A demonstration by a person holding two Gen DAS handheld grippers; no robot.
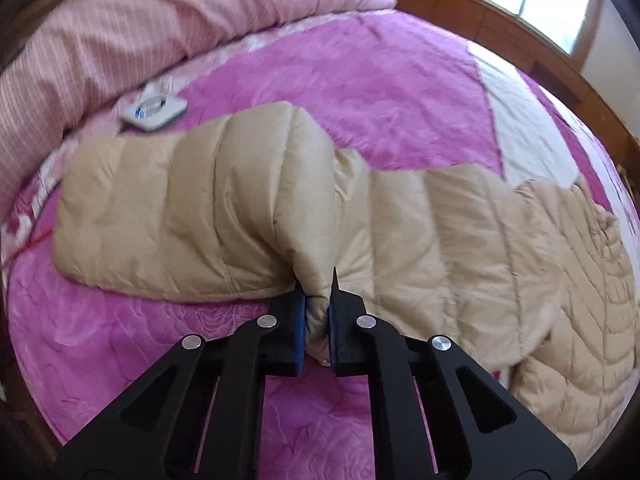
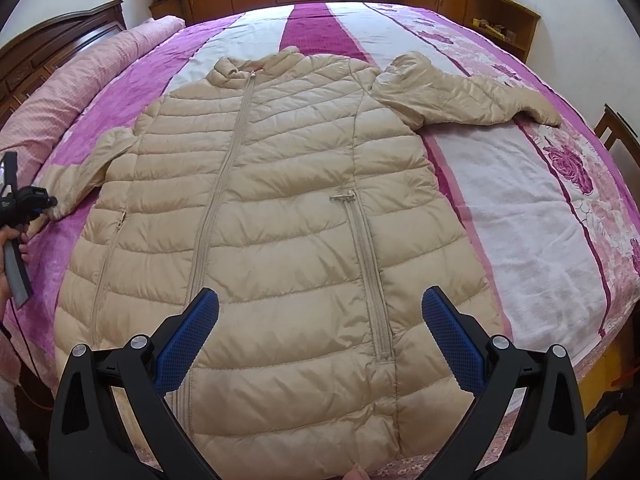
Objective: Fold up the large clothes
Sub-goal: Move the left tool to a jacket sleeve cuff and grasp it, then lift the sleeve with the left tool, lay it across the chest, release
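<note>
At the far left of the right wrist view, the left gripper [image 2: 42,200] shows only as a small dark shape at the frame edge, partly cut off, with the person's hand [image 2: 10,248] half out of frame below it. It meets the cuff of the jacket's near sleeve [image 2: 76,176], though the contact itself is too small to make out there. The left wrist view settles it: the left gripper [image 1: 318,312] has its jaws drawn close together on a bunched fold of that sleeve [image 1: 192,208], the fabric squeezed between the blue pads [image 1: 302,320]. The sleeve stretches ahead and to the left of this claw, and the jacket's body runs off to its right, blurred at the frame edge. Beyond the sleeve, a small white object [image 1: 154,110] lies on the pink bedspread [image 1: 360,80]; its markings are too blurred to read.

Moving right, the beige puffer jacket [image 2: 272,208] lies front up and zipped on the bedspread [image 2: 520,208], collar far from the right gripper [image 2: 320,312] and hem nearest it. This claw hangs above the hem with its jaws spread wide, holding nothing; the hem's lowest edge is hidden behind the black gripper frame. Further right, the other sleeve [image 2: 468,96] lies out to the side, well apart from this claw.
</note>
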